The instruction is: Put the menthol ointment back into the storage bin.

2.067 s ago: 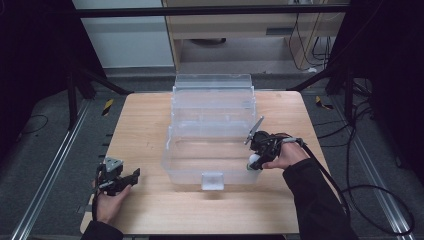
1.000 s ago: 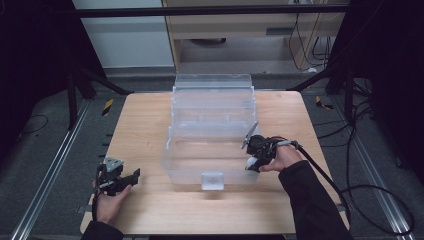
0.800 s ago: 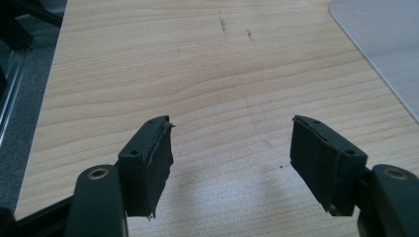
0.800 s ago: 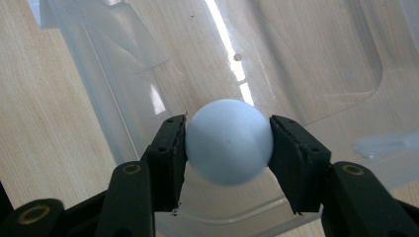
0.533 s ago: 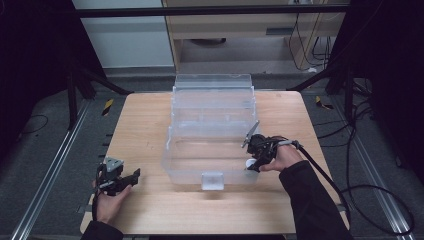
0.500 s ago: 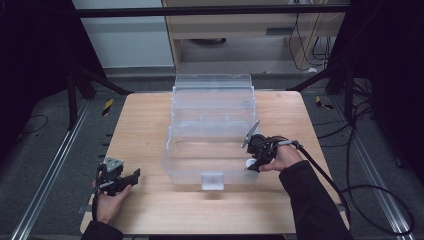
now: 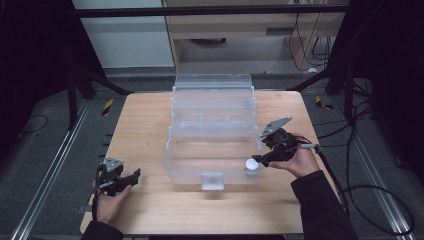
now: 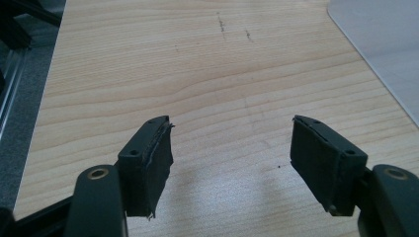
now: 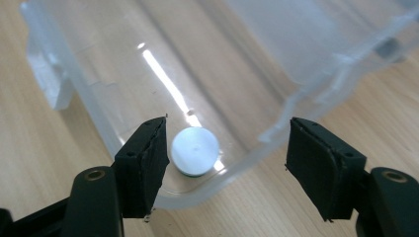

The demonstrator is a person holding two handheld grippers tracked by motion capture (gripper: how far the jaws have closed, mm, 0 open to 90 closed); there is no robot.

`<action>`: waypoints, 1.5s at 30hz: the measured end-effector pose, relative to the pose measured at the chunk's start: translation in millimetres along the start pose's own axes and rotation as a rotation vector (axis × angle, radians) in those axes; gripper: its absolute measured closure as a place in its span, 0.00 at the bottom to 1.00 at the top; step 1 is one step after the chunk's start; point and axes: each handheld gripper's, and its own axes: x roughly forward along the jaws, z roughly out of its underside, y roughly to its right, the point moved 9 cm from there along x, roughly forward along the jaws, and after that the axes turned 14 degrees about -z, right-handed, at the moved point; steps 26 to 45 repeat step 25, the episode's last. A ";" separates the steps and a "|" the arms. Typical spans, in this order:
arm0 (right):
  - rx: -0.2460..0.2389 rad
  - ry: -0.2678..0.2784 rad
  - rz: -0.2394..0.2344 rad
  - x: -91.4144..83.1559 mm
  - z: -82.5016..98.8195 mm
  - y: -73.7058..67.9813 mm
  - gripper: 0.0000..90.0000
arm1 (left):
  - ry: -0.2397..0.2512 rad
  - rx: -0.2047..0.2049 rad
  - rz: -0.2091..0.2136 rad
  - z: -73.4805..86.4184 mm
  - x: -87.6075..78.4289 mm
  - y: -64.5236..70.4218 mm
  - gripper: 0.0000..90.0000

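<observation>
At centre right of the high view the right tool (image 7: 261,161) gapes wide over the clear box (image 7: 212,127) corner, so the white disc (image 9: 194,150) inside could be knocked or missed, while the left tool (image 7: 120,179) idles wide-open lower left.

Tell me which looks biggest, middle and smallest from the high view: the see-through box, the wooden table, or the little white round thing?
1. wooden table: biggest.
2. see-through box: middle, standing on the table.
3. little white round thing: smallest, lying in the box's near right corner.
</observation>
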 end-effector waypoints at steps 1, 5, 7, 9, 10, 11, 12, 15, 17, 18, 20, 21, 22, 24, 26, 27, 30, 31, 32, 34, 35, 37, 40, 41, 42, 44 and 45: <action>0.014 0.017 0.014 -3.9 2.4 1.6 0.36 | -0.001 0.000 0.000 0.0 0.1 -0.1 0.36; 0.083 0.144 0.073 -25.5 22.2 10.3 0.35 | 0.001 -0.006 -0.002 -0.3 -0.3 -1.2 0.37; 0.116 0.190 0.094 -31.9 30.7 14.0 0.35 | 0.002 -0.008 0.001 -0.6 -0.8 -1.2 0.40; 0.149 0.230 0.113 -36.3 38.5 17.9 0.34 | 0.001 -0.009 0.007 -0.7 -1.5 -0.8 0.44; 0.149 0.230 0.113 -36.3 38.5 17.9 0.34 | 0.001 -0.009 0.007 -0.7 -1.5 -0.8 0.46; 0.201 0.288 0.136 -39.5 49.0 24.5 0.32 | -0.002 -0.011 0.014 -0.6 -2.0 -0.2 0.48; 0.201 0.288 0.136 -39.5 49.0 24.5 0.32 | -0.002 -0.011 0.014 -0.6 -2.0 -0.2 0.49; 0.266 0.371 0.155 -38.9 68.3 34.8 0.32 | -0.003 -0.013 0.017 -0.7 -2.2 -0.6 0.54; 0.275 0.371 0.159 -38.2 72.9 37.9 0.32 | -0.003 -0.013 0.017 -0.6 -2.0 -1.0 0.56; 0.291 0.404 0.188 -38.0 80.5 44.8 0.29 | -0.005 -0.015 0.014 -0.2 -1.5 -1.7 0.56; 0.305 0.406 0.195 -37.2 83.5 46.5 0.29 | -0.007 -0.017 0.012 0.0 -1.1 -2.3 0.55; 0.307 0.415 0.210 -34.9 88.1 49.9 0.27 | -0.008 -0.019 0.011 0.0 -1.1 -2.6 0.55; 0.329 0.401 0.215 -29.4 96.0 53.0 0.26 | -0.005 -0.022 0.006 -0.4 -1.1 -3.4 0.53; 0.335 0.398 0.220 -26.6 100.0 55.2 0.25 | -0.004 -0.023 0.005 -0.6 -1.1 -3.8 0.51; 0.351 0.394 0.232 -22.3 107.0 59.3 0.24 | -0.002 -0.027 0.002 -0.9 -0.9 -4.3 0.49; 0.351 0.394 0.232 -22.3 107.0 59.3 0.24 | -0.002 -0.027 0.002 -0.9 -0.9 -4.3 0.49; 0.351 0.394 0.232 -22.3 107.0 59.3 0.24 | -0.002 -0.027 0.002 -0.9 -0.9 -4.3 0.49; 0.351 0.394 0.232 -22.3 107.0 59.3 0.24 | -0.002 -0.027 0.002 -0.9 -0.9 -4.3 0.49; 0.351 0.394 0.232 -22.3 107.0 59.3 0.24 | -0.002 -0.027 0.002 -0.9 -0.9 -4.3 0.49; 0.351 0.394 0.232 -22.3 107.0 59.3 0.24 | -0.002 -0.027 0.002 -0.9 -0.9 -4.3 0.49; 0.351 0.394 0.232 -22.3 107.0 59.3 0.24 | -0.002 -0.027 0.002 -0.9 -0.9 -4.3 0.49; 0.351 0.394 0.232 -22.3 107.0 59.3 0.24 | -0.002 -0.027 0.002 -0.9 -0.9 -4.3 0.49; 0.351 0.394 0.232 -22.3 107.0 59.3 0.24 | -0.002 -0.027 0.002 -0.9 -0.9 -4.3 0.49; 0.351 0.394 0.232 -22.3 107.0 59.3 0.24 | -0.002 -0.027 0.002 -0.9 -0.9 -4.3 0.49; 0.351 0.394 0.232 -22.3 107.0 59.3 0.24 | -0.002 -0.027 0.002 -0.9 -0.9 -4.3 0.49; 0.351 0.394 0.232 -22.3 107.0 59.3 0.24 | -0.002 -0.027 0.002 -0.9 -0.9 -4.3 0.49; 0.351 0.394 0.232 -22.3 107.0 59.3 0.24 | -0.002 -0.027 0.002 -0.9 -0.9 -4.3 0.49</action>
